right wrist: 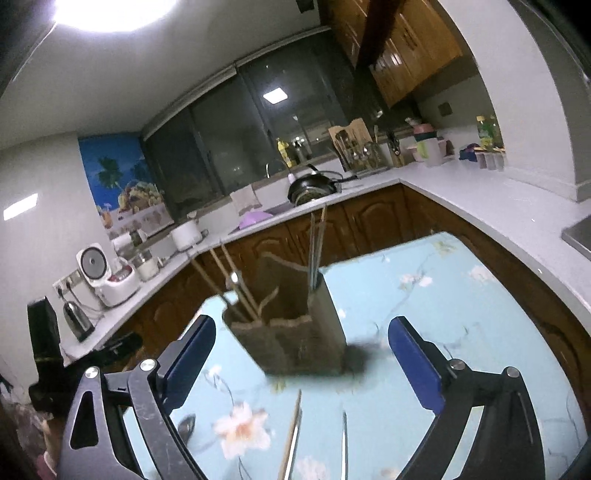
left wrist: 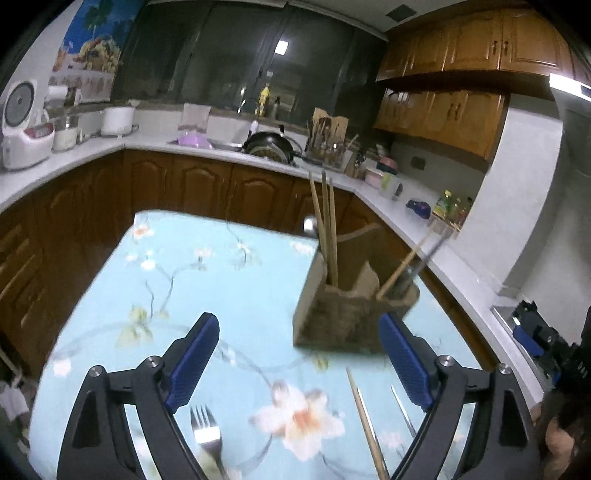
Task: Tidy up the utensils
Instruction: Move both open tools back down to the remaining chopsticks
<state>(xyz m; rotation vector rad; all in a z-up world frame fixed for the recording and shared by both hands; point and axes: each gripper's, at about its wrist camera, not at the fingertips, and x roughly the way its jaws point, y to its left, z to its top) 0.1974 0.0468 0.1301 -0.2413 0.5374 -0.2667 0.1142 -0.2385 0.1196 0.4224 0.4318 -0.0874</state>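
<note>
A round ceiling lamp (right wrist: 110,11) glares white in the right view; the dark window (left wrist: 240,55) mirrors a square light. Motion blur smears the wooden holder (right wrist: 291,343) and tablecloth (left wrist: 221,266) (corners go black), and the counters bow at the edges.

Motion blur is smearing the wooden utensil holder (left wrist: 340,314) standing on the counter (left wrist: 207,280), so its compartments are not showing clearly. The fork (left wrist: 207,435) is running out past the bottom edge of the left wrist view, handle cut off. The wooden chopstick (right wrist: 291,439) and a thin metal utensil (right wrist: 344,443) are also leaving the lower edge; what kind the metal one is cannot be told.
</note>
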